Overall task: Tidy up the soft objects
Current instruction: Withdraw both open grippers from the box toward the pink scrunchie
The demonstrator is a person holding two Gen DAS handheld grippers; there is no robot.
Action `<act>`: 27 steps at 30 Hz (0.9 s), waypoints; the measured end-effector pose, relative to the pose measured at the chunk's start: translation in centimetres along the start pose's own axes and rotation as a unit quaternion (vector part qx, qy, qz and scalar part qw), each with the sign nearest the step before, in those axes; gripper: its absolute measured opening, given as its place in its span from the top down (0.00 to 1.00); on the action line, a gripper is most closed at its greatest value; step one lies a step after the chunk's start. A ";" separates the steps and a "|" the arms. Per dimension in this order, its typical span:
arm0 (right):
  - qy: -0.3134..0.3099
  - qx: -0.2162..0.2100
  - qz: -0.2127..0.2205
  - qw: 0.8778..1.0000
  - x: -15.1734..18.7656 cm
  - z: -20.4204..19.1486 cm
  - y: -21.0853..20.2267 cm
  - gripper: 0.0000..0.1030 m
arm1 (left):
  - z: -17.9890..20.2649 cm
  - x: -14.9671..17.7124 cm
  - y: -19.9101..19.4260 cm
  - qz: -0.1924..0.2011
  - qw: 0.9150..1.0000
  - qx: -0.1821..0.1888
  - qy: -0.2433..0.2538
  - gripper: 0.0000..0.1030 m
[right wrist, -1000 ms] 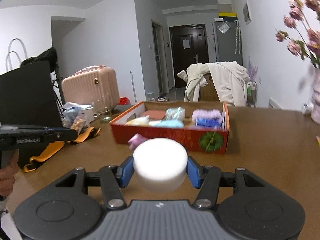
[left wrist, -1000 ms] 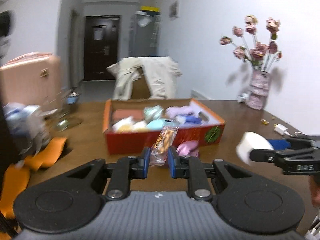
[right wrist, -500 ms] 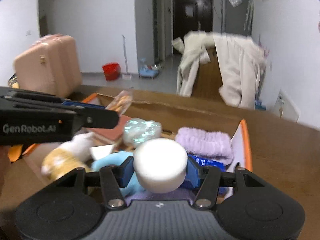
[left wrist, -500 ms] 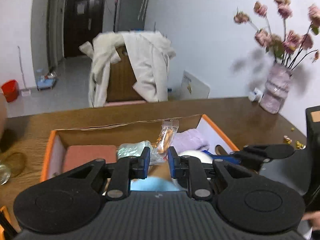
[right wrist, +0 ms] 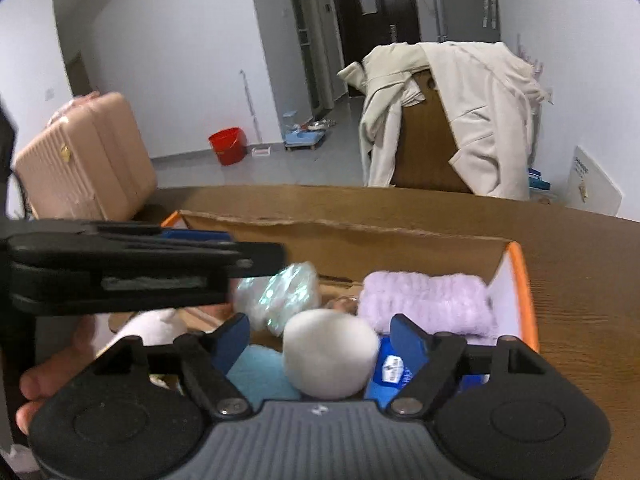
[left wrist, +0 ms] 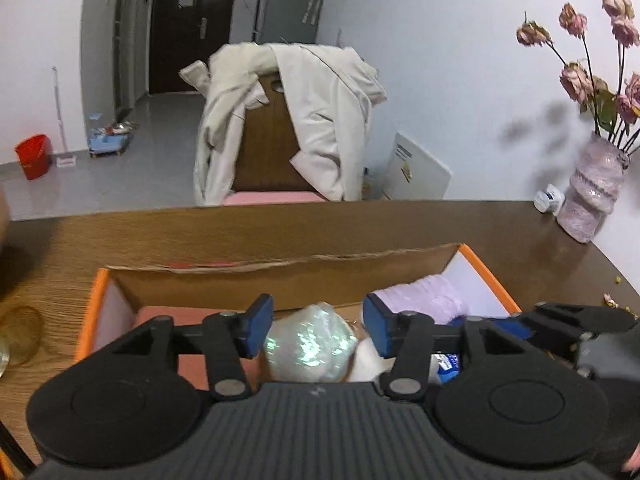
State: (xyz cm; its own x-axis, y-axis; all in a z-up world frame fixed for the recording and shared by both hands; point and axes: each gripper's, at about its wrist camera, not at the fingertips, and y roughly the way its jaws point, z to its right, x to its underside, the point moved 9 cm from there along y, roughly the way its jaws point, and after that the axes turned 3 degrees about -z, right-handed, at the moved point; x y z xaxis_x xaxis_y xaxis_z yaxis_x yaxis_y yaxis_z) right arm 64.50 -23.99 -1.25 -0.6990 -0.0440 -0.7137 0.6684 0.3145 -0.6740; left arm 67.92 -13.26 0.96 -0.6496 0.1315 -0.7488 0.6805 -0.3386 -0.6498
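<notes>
An orange cardboard box (left wrist: 486, 276) (right wrist: 524, 292) lies on the wooden table, holding several soft things. My left gripper (left wrist: 318, 322) hovers over the box with its jaws opening and nothing pressed between them. A shiny iridescent bag (left wrist: 308, 348) (right wrist: 280, 292) lies below the gap. My right gripper (right wrist: 320, 340) is also over the box, jaws opening. A white round soft piece (right wrist: 330, 354) sits between its pads with a gap on each side. A purple fluffy cloth (left wrist: 424, 294) (right wrist: 424, 300) fills the box's right end. From the right wrist, my left gripper (right wrist: 276, 256) appears side-on.
A chair draped with a white coat (left wrist: 304, 120) stands behind the table. A vase of pink flowers (left wrist: 592, 192) stands at the far right of the table, and a glass (left wrist: 16, 336) at its left edge. A pink suitcase (right wrist: 84, 160) and a red bucket (right wrist: 228, 146) are on the floor.
Both grippers moved forward from the table's near side to above the box. The left jaws let go of the snack packet. The right jaws spread away from the white round piece.
</notes>
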 end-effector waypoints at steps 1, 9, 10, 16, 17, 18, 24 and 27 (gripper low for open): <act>0.004 0.004 0.004 1.000 -0.2 0.3 -0.5 0.25 | -0.2 -0.1 -0.8 0.003 1.000 -0.004 0.003 0.50; -0.006 0.040 0.034 0.999 -0.3 1.2 -8.5 0.22 | -1.6 0.3 -9.7 0.037 0.999 -0.031 0.019 0.37; -0.006 0.043 0.038 0.998 -0.2 1.4 -9.7 0.21 | -1.7 0.5 -11.0 0.042 0.998 -0.032 0.020 0.34; 0.001 0.054 0.066 0.996 1.2 1.2 -16.4 0.19 | -2.4 2.7 -18.1 0.062 0.996 -0.052 0.024 0.31; 0.000 0.055 0.070 0.996 1.6 0.9 -17.4 0.19 | -2.4 3.0 -19.0 0.063 0.996 -0.054 0.022 0.30; -0.001 0.056 0.073 0.996 1.9 0.6 -18.2 0.19 | -2.4 3.2 -19.9 0.065 0.996 -0.057 0.020 0.30; -0.019 0.057 0.095 0.994 5.3 -1.8 -22.4 0.17 | -0.6 7.0 -25.8 0.103 0.992 -0.069 0.037 0.21; -0.025 0.052 0.116 0.992 8.2 -2.9 -24.9 0.14 | 0.5 10.8 -28.2 0.125 0.987 -0.086 0.059 0.21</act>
State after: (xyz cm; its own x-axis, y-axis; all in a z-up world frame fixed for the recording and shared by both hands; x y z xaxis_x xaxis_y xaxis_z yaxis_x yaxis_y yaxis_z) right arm 41.44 -29.37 10.23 -0.5122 -0.0294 -0.8583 0.8341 0.2213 -0.5053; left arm 41.55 -2.71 11.31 -0.4177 0.1748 -0.8916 0.8680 -0.2131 -0.4484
